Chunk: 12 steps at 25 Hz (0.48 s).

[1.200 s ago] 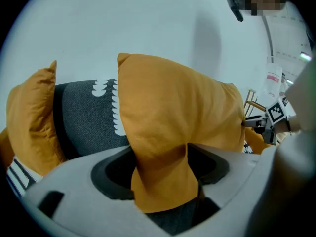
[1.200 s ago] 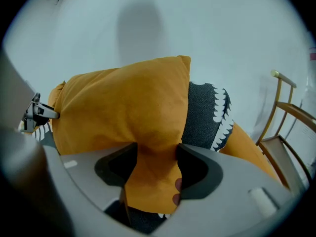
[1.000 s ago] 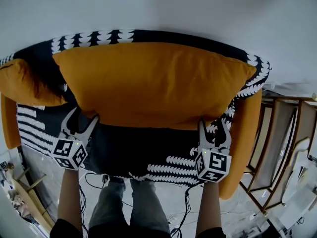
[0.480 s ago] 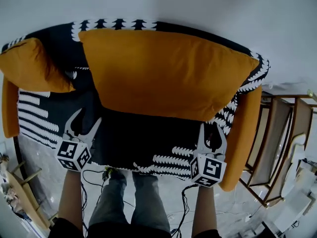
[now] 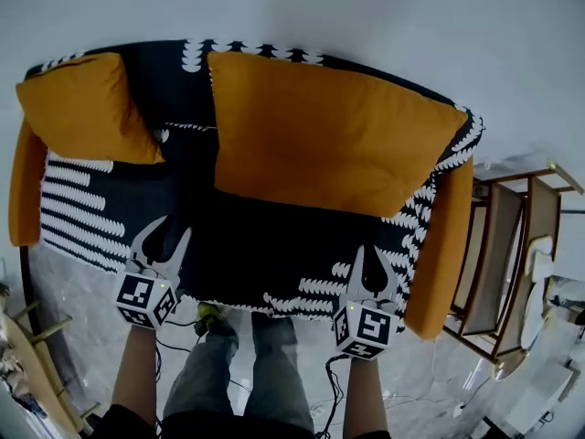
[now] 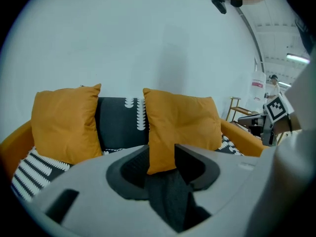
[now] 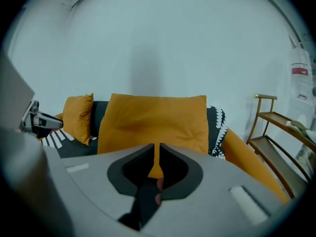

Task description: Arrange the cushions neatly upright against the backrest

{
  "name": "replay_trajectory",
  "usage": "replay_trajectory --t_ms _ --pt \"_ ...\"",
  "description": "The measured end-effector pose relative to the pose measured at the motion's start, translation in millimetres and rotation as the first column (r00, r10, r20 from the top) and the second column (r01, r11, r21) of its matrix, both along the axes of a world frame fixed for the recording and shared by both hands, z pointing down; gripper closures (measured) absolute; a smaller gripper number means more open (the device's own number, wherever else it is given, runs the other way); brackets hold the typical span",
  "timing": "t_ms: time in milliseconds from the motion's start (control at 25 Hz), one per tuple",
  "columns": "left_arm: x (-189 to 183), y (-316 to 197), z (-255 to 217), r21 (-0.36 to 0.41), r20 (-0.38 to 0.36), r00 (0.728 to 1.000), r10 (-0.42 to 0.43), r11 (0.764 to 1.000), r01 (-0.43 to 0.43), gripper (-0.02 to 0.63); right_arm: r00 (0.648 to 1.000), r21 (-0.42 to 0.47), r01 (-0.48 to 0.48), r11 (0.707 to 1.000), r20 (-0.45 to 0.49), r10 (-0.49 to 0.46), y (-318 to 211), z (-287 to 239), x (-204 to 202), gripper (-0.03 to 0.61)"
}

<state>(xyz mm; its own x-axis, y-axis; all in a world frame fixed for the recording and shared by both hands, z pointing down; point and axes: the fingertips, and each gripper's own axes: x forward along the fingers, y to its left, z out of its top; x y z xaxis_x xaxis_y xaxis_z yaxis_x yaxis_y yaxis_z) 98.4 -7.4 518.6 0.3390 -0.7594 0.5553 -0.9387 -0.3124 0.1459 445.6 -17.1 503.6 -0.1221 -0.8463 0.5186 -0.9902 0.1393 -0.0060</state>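
A large orange cushion (image 5: 329, 135) stands upright against the backrest of the black patterned sofa (image 5: 274, 254), right of centre. A smaller orange cushion (image 5: 87, 108) leans upright at the left end. My left gripper (image 5: 169, 234) hovers over the seat's front edge, apart from both cushions; its jaws have just been closing and still show a gap with nothing between them. My right gripper (image 5: 373, 263) hangs near the front right corner; its jaws have just been closing to a thin slit, empty. Both cushions, large (image 6: 180, 125) and small (image 6: 64, 125), show in the left gripper view.
Orange sofa arms (image 5: 443, 254) flank the seat. A wooden shelf rack (image 5: 512, 245) stands to the right of the sofa. Cables (image 5: 196, 318) lie on the tiled floor by the person's legs (image 5: 247, 373). A white wall rises behind the backrest.
Both grippers have drawn back from the large cushion's lower edge to the seat's front edge. Their jaws have narrowed. The large cushion now stands free against the backrest.
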Motion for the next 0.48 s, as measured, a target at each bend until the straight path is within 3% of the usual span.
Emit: replay_trajectory --t_ms 240,480 --pt "-25 47 -21 0.026 -0.033 0.999 0.006 1.000 -0.005 0.491 1.000 0.054 -0.003 0.999 -0.014 0.004 44 -31 -37 0.565" --pt "-53 85 -61 0.090 -0.076 0.997 -0.025 0.995 0.032 0.554 0.998 0.086 -0.021 0.996 0.058 0.016 80 -71 -76 0.565"
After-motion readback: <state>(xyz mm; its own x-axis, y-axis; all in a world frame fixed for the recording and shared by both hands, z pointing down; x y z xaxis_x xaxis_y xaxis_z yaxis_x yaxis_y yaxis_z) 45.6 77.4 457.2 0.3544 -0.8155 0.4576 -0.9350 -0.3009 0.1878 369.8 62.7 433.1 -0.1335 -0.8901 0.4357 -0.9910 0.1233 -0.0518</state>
